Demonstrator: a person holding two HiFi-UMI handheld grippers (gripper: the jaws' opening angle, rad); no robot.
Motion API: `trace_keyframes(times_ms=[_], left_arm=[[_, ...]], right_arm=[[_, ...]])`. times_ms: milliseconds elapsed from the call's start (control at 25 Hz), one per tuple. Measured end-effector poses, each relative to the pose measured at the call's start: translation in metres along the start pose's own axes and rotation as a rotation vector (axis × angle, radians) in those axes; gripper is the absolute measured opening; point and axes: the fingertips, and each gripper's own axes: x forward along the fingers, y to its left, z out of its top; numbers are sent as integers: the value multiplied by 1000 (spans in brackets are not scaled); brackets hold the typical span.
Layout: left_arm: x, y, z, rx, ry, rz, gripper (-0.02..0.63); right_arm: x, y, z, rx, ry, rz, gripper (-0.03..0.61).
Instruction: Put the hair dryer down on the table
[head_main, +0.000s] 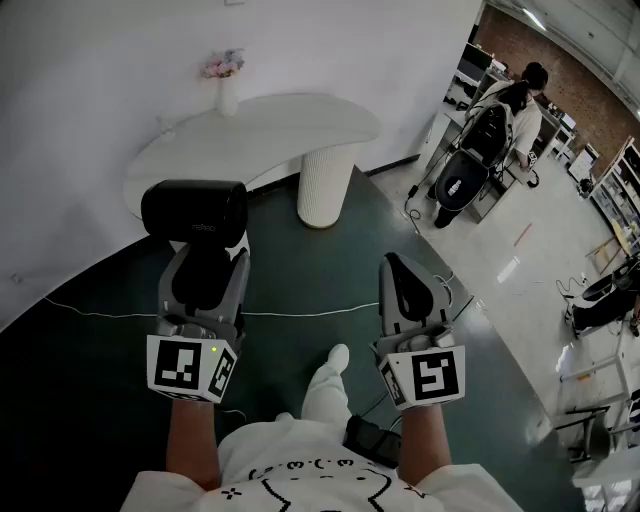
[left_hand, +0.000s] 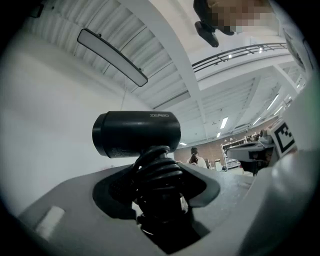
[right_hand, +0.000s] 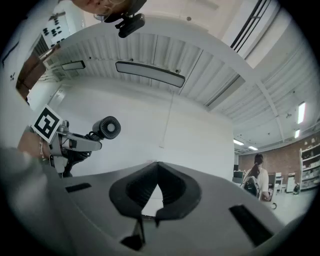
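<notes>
My left gripper (head_main: 206, 262) pinches the black cylindrical plastic hair dryer (head_main: 194, 213) by its handle, near the white curved table (head_main: 290, 120). My right gripper (head_main: 398, 268), also near that table, has its jaws pressed together on nothing

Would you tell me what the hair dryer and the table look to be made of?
Hair dryer: likely matte black plastic; smooth, dull body with soft highlights. Table: white, matte, perhaps painted wood or composite; even top, ribbed pedestal.
</notes>
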Motion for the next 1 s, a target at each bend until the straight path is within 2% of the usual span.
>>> trace_keyframes(times_ms=[320, 560, 1000], left_arm=[[22, 7, -5, 9, 15, -3, 250], [81, 25, -23, 1, 48, 7, 250], [204, 27, -42, 4, 65, 42, 249]], right_arm=[[20, -11, -8, 38, 5, 0, -5], [77, -39, -29, 36, 37, 21, -5], [176, -118, -64, 44, 39, 90, -5]])
